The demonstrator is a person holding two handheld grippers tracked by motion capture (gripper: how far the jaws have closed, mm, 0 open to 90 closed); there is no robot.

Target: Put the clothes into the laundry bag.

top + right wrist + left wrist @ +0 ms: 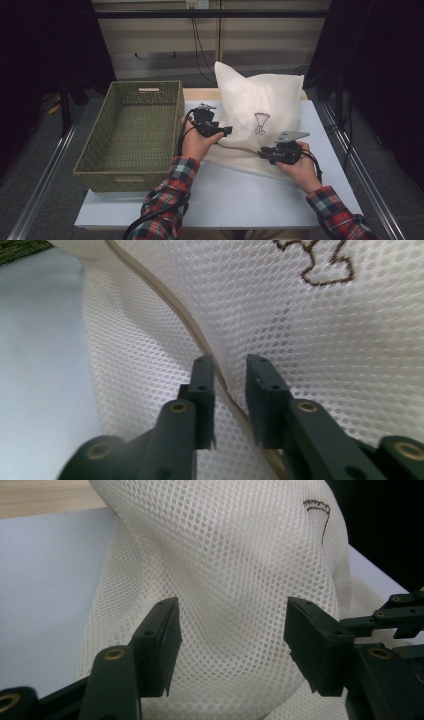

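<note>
Left gripper (230,650) released, right gripper (230,400) barely parted astride mesh bag (260,120) seam; could slip free and sag

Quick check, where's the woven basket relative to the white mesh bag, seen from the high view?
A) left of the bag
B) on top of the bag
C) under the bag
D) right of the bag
A: in the high view the green woven basket sits on the table's left side, and the white mesh bag lies to its right.
</note>
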